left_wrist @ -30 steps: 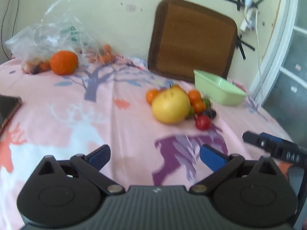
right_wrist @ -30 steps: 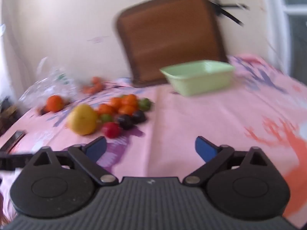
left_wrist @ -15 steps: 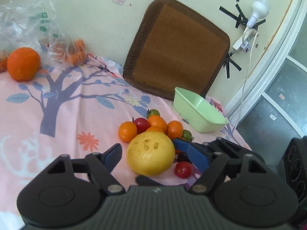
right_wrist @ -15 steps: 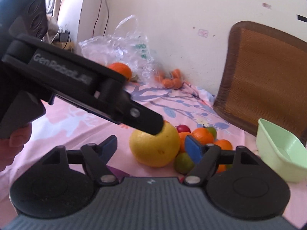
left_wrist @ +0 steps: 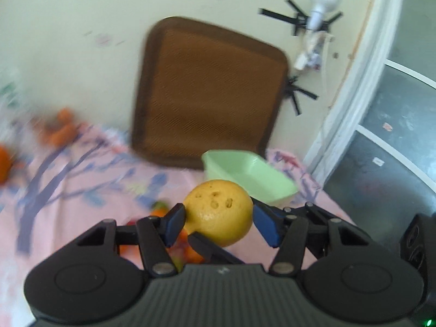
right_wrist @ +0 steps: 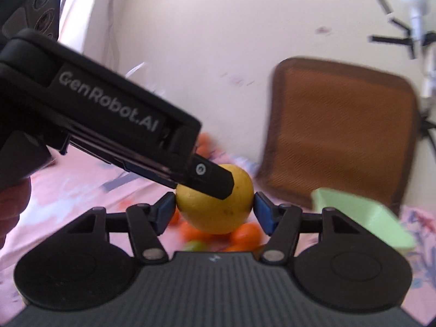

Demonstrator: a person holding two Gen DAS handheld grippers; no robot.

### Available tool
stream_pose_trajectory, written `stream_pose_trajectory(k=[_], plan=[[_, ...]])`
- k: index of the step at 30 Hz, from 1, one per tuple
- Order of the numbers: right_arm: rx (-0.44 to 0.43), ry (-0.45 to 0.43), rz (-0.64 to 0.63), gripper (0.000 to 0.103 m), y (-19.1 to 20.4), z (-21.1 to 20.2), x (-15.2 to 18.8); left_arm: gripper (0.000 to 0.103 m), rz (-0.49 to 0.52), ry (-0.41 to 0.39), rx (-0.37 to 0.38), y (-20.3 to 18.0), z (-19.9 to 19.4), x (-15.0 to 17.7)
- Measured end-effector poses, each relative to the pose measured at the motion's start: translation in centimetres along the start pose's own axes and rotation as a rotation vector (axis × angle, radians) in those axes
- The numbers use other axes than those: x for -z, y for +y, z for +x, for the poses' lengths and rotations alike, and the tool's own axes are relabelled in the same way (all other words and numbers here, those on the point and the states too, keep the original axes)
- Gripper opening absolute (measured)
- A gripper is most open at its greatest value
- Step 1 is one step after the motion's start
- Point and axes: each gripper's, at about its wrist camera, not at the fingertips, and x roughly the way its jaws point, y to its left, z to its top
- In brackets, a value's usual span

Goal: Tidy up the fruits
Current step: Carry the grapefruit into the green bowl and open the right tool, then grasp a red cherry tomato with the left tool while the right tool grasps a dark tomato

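Item, step in hand: carrying the large yellow fruit (left_wrist: 218, 211) toward the green tub (left_wrist: 250, 175), by my reckoning; it is being held above the small fruits (right_wrist: 245, 233) on the pink patterned cloth (left_wrist: 81, 179), with the tub just beyond it and near the brown cushion (left_wrist: 207, 92) against the wall.

Item, doing it well: keeping both grips level and moving together, since the fruit is round and smooth-skinned and could roll out between the pads; lowering it into the tub before easing off, not dropping it.

Item, left gripper (left_wrist: 216, 224): partly spread to the fruit's width; its blue pads (left_wrist: 174, 223) are pressing either side of it.

Item, right gripper (right_wrist: 214, 212): likewise partly spread; both pads are touching the fruit's flanks, pinching it, with the left tool's finger lying across the fruit's top.
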Motion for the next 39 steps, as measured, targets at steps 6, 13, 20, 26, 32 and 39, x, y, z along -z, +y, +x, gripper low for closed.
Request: stream_pose_trajectory(k=[6, 13, 20, 26, 32, 39], plan=[[0.201, 0.030, 0.091, 0.065, -8.7, 1.4, 1.1, 0.055, 0.076, 0.039, 0.142, -5.4, 11.1, -3.9], [0.235, 0.146, 0.188, 0.065, -12.4, 3.6, 4.2, 0.055, -0.044, 0.140, 0.152, -5.3, 19.3, -3.2], [0.200, 0.188, 0.223, 0.067, -12.1, 3.8, 5.5, 0.059, -0.080, 0.203, 0.112, -4.9, 21.9, -2.2], [0.163, 0.089, 0.209, 0.066, -12.1, 2.3, 5.1, 0.062, -0.027, 0.142, 0.119, -6.4, 19.5, -2.4], [0.162, -0.020, 0.364, 0.064, -13.3, -0.7, 4.0, 0.064, 0.021, -0.065, 0.092, -4.1, 6.8, -3.2], [0.010, 0.062, 0.521, 0.037, -11.3, -3.1, 4.1, 0.064, 0.026, -0.125, -0.143, 2.0, -4.7, 1.7]])
